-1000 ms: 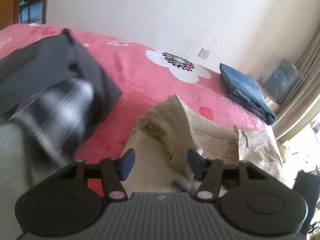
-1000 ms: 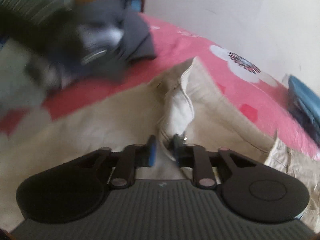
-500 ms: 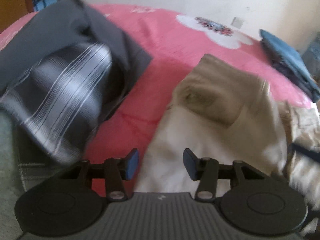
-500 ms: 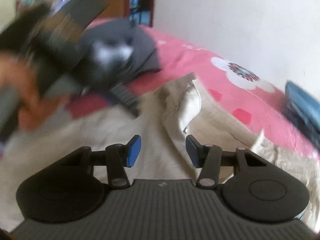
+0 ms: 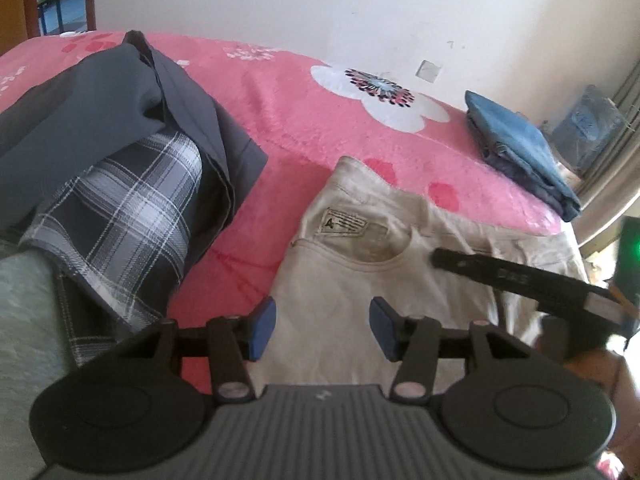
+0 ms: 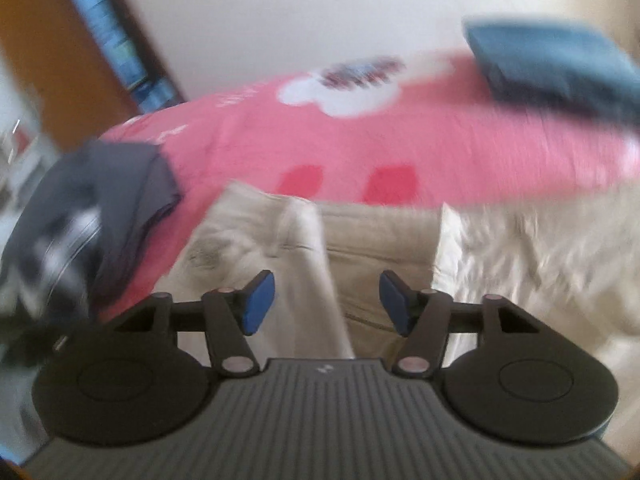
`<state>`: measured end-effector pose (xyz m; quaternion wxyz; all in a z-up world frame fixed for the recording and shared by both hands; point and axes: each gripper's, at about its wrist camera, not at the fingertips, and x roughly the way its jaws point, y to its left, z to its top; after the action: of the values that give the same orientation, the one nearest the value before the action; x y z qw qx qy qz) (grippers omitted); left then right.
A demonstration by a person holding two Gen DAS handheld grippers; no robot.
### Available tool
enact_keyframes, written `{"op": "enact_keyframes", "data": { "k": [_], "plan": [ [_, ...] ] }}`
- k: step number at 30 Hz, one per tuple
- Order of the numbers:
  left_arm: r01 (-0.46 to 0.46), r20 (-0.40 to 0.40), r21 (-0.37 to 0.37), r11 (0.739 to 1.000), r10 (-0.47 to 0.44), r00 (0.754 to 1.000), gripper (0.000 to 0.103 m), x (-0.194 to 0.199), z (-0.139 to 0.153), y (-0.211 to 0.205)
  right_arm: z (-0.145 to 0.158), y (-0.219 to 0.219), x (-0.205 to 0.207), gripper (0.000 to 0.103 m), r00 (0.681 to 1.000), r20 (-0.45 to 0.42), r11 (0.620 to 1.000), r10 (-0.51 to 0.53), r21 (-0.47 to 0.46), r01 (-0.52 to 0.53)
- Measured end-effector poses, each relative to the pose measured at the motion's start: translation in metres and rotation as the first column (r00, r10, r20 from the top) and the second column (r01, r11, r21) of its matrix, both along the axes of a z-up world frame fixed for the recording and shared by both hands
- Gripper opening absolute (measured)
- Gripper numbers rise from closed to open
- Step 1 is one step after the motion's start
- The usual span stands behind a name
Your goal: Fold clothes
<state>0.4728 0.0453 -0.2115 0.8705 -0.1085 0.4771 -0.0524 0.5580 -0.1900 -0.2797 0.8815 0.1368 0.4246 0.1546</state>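
Now, left wrist view: the left claw (image 5: 322, 328) hangs spread apart over beige trousers (image 5: 360, 276) lying flat on the pink bed (image 5: 288, 120), a dark plaid pile (image 5: 120, 184) to the left. Right wrist view, blurred: the right claw (image 6: 326, 306) gapes wide, empty, above the same trousers (image 6: 360, 248).

Our left gripper (image 5: 322, 330) had its fingers spread wide, gripping nothing. Our right gripper (image 6: 327, 303), reaching in from three o'clock of the left, was likewise agape and empty.
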Motion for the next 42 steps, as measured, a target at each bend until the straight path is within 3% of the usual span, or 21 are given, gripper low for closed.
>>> {"op": "enact_keyframes", "data": {
  "k": [1,2,3,4,6,8,10,13,15,20,24,29,31,37,42],
  "plan": [
    [0.005,0.005,-0.005,1.000,-0.005,1.000,0.053,0.000,0.001,0.001,-0.005,-0.001,0.004,0.055,0.999,-0.034,1.000,0.000,0.031,0.001],
    [0.005,0.013,-0.020,1.000,-0.005,1.000,0.054,0.001,0.003,0.001,-0.005,0.001,0.002,0.035,0.999,-0.038,0.999,0.004,0.043,-0.003],
    [0.005,0.020,-0.036,0.999,-0.004,1.000,0.056,0.001,0.005,0.002,-0.002,0.005,-0.002,0.021,0.999,-0.029,0.999,0.014,0.048,-0.012],
    [0.007,0.030,-0.066,0.998,-0.005,1.000,0.058,0.002,0.007,0.003,0.006,0.011,-0.011,0.016,0.999,0.010,0.999,0.038,0.035,-0.039],
    [0.020,0.053,-0.126,0.992,-0.014,0.998,0.066,0.003,0.009,0.003,0.018,0.032,-0.036,0.016,0.984,0.096,0.988,0.148,-0.045,-0.145],
    [0.069,0.073,-0.154,0.986,-0.058,0.996,0.073,0.004,0.009,-0.004,0.027,0.059,-0.065,0.016,0.939,0.168,0.947,0.300,-0.173,-0.271],
    [0.096,0.051,-0.140,0.985,-0.089,0.995,0.074,0.007,0.001,-0.015,0.021,0.089,-0.097,0.016,0.864,0.192,0.853,0.466,-0.357,-0.381],
    [0.048,-0.026,-0.047,0.998,-0.049,0.998,0.068,0.012,-0.022,-0.024,0.005,0.107,-0.125,0.019,0.805,0.174,0.764,0.567,-0.476,-0.435],
    [0.000,-0.085,0.012,1.000,0.001,0.996,0.057,0.018,-0.038,-0.025,0.008,0.100,-0.131,0.019,0.801,0.175,0.764,0.573,-0.470,-0.443],
    [-0.065,-0.111,-0.007,0.998,0.063,0.992,0.055,0.024,-0.051,-0.014,0.017,0.083,-0.144,0.022,0.793,0.185,0.767,0.580,-0.451,-0.456],
    [-0.052,-0.100,0.012,0.999,0.053,0.994,0.056,0.023,-0.050,-0.014,0.037,0.053,-0.125,0.027,0.843,0.224,0.838,0.489,-0.388,-0.383],
    [-0.043,-0.101,0.037,0.998,0.046,0.994,0.055,0.024,-0.050,-0.016,0.021,0.041,-0.080,0.030,0.899,0.114,0.872,0.424,-0.321,-0.370],
    [-0.039,-0.101,0.046,0.998,0.043,0.994,0.056,0.025,-0.050,-0.016,0.009,0.044,-0.066,0.034,0.902,0.030,0.872,0.430,-0.274,-0.406],
    [-0.027,-0.090,0.073,0.997,0.033,0.995,0.055,0.027,-0.050,-0.017,0.002,0.048,-0.064,0.035,0.897,-0.057,0.857,0.439,-0.272,-0.437],
    [-0.032,-0.070,0.105,0.994,0.040,0.997,0.051,0.032,-0.049,-0.019,0.012,0.062,-0.073,0.024,0.856,-0.090,0.792,0.510,-0.339,-0.507]
  ]
}}
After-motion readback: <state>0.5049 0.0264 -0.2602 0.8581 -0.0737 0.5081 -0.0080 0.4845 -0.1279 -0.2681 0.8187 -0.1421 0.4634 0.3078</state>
